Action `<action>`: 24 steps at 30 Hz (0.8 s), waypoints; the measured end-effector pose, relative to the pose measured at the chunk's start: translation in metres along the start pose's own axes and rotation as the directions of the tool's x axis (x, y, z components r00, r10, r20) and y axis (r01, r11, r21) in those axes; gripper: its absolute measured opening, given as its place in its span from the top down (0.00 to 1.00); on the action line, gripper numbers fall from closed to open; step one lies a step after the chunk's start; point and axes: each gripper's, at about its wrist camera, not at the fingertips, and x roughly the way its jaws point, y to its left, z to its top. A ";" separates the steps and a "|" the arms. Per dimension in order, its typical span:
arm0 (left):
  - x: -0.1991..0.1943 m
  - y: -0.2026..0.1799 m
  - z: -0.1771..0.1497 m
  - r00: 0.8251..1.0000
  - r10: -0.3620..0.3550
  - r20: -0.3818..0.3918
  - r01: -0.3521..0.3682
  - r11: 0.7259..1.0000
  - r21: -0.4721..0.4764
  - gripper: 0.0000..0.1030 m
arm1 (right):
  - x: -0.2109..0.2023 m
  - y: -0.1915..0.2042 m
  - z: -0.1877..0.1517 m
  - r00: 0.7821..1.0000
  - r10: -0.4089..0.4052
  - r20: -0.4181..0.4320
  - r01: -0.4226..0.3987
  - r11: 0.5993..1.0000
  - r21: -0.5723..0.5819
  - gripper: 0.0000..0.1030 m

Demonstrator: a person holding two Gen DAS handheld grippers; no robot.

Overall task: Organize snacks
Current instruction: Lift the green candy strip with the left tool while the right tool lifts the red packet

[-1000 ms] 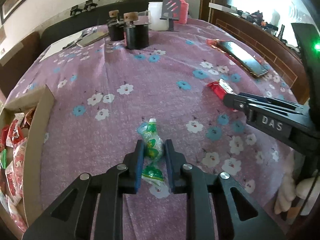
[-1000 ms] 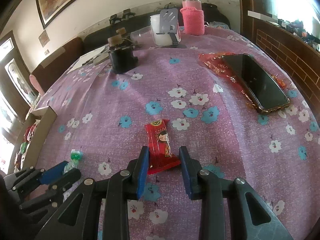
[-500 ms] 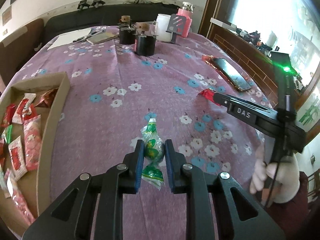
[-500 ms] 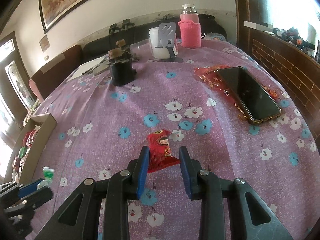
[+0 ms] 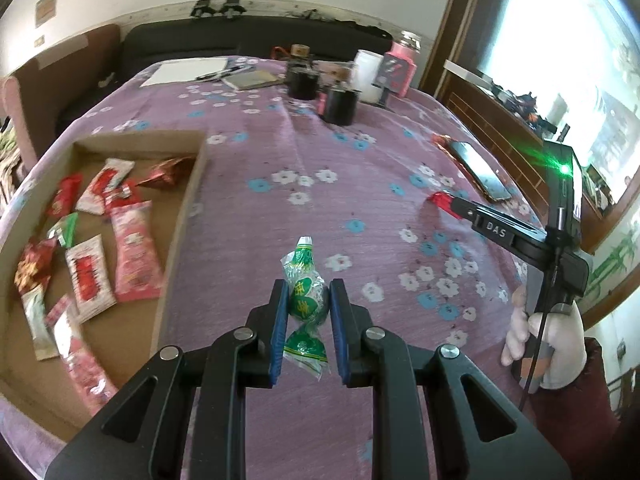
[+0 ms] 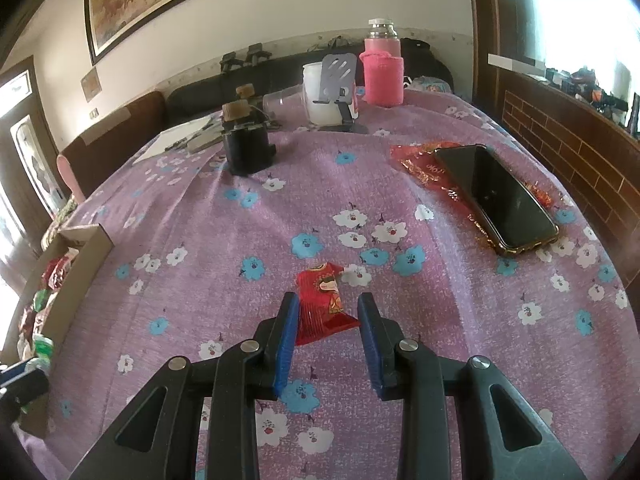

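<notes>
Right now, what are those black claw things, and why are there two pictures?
They are grabbing tools, one in each of a person's hands. You can see the white-gloved right hand holding one handle. Each tool has a little camera looking along its fingers, so one picture comes from each tool.

The left claw is squeezing a green wrapped candy. The right claw has a red snack packet between its fingers; whether it is pinched tight is hard to tell.

Underneath is a purple flowered tablecloth. On it sit a cardboard box with snacks inside, a black phone, dark jars and a pink bottle.
</notes>
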 end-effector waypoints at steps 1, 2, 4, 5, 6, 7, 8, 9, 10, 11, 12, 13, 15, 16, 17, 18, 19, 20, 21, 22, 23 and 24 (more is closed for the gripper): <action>-0.003 0.005 -0.002 1.000 0.005 0.003 -0.005 1.000 -0.009 0.83 | 0.000 0.000 0.000 1.000 -0.002 0.001 0.002 1.000 -0.002 0.69; -0.006 0.010 -0.003 1.000 0.009 0.006 -0.009 1.000 -0.016 0.83 | -0.001 0.000 0.000 1.000 -0.007 0.000 0.007 1.000 -0.004 0.69; -0.011 0.017 -0.006 1.000 0.011 0.010 -0.011 1.000 -0.027 0.83 | -0.001 0.002 0.000 1.000 -0.013 -0.007 0.013 1.000 -0.003 0.69; -0.013 0.021 -0.007 1.000 0.015 0.013 -0.014 0.999 -0.031 0.83 | -0.002 0.002 -0.001 1.000 -0.012 -0.012 0.012 1.000 0.001 0.69; -0.015 0.024 -0.009 1.000 0.018 0.017 -0.018 0.999 -0.036 0.83 | -0.004 0.003 -0.003 1.000 -0.006 -0.015 0.006 1.000 0.006 0.69; -0.017 0.027 -0.010 1.000 0.019 0.018 -0.019 0.999 -0.041 0.83 | -0.008 0.005 -0.004 1.000 0.005 -0.017 -0.005 1.000 0.012 0.69; -0.017 0.030 -0.010 1.000 0.020 0.017 -0.019 0.999 -0.046 0.83 | -0.011 0.007 -0.006 1.000 0.016 -0.018 -0.016 1.000 0.015 0.69; -0.018 0.032 -0.012 1.000 0.020 0.015 -0.019 0.998 -0.053 0.83 | -0.016 0.010 -0.008 0.999 0.030 -0.017 -0.030 0.999 0.016 0.69; -0.018 0.034 -0.012 1.000 0.020 0.015 -0.019 0.998 -0.057 0.83 | -0.020 0.013 -0.009 0.999 0.038 -0.015 -0.038 0.999 0.015 0.70; -0.019 0.036 -0.013 1.000 0.018 0.015 -0.017 0.998 -0.062 0.83 | -0.024 0.017 -0.010 0.999 0.047 -0.012 -0.047 0.999 0.012 0.71; -0.020 0.037 -0.014 1.000 0.017 0.017 -0.016 0.998 -0.064 0.83 | -0.029 0.022 -0.012 0.998 0.060 -0.008 -0.060 0.998 0.006 0.71; -0.021 0.038 -0.014 1.000 0.016 0.018 -0.015 0.998 -0.066 0.83 | -0.033 0.026 -0.013 0.998 0.067 -0.005 -0.067 0.998 -0.001 0.71; -0.023 0.039 -0.016 1.000 0.013 0.021 -0.012 0.998 -0.067 0.83 | -0.040 0.035 -0.015 0.997 0.076 0.003 -0.076 0.997 -0.019 0.76; -0.024 0.039 -0.016 1.000 0.013 0.022 -0.011 0.998 -0.067 0.83 | -0.042 0.040 -0.016 0.997 0.081 0.003 -0.080 0.996 -0.032 0.80; -0.025 0.040 -0.017 1.000 0.011 0.023 -0.009 0.998 -0.068 0.83 | -0.043 0.044 -0.017 0.996 0.085 0.000 -0.085 0.996 -0.041 0.84; -0.027 0.041 -0.017 1.000 0.008 0.025 -0.007 0.998 -0.070 0.83 | -0.043 0.048 -0.018 0.996 0.089 -0.005 -0.089 0.995 -0.052 0.85; -0.028 0.041 -0.018 1.000 0.007 0.026 -0.006 0.998 -0.069 0.83 | -0.043 0.050 -0.019 0.996 0.089 -0.009 -0.089 0.994 -0.057 0.85; -0.029 0.041 -0.019 1.000 0.005 0.026 -0.003 0.998 -0.069 0.83 | -0.043 0.051 -0.020 0.996 0.092 -0.008 -0.092 0.994 -0.056 0.85; -0.030 0.041 -0.019 1.000 0.002 0.027 0.000 0.998 -0.068 0.83 | -0.045 0.049 -0.020 0.995 0.098 -0.004 -0.098 0.994 -0.047 0.84; -0.032 0.042 -0.020 1.000 -0.003 0.028 0.005 0.998 -0.069 0.83 | -0.048 0.044 -0.020 0.995 0.098 0.012 -0.098 0.995 -0.021 0.84; -0.033 0.043 -0.021 1.000 -0.005 0.030 0.007 0.998 -0.069 0.83 | -0.050 0.038 -0.019 0.995 0.097 0.023 -0.097 0.995 0.004 0.81; -0.035 0.043 -0.022 0.999 -0.009 0.032 0.011 0.998 -0.068 0.83 | -0.051 0.030 -0.018 0.995 0.097 0.024 -0.098 0.995 0.034 0.76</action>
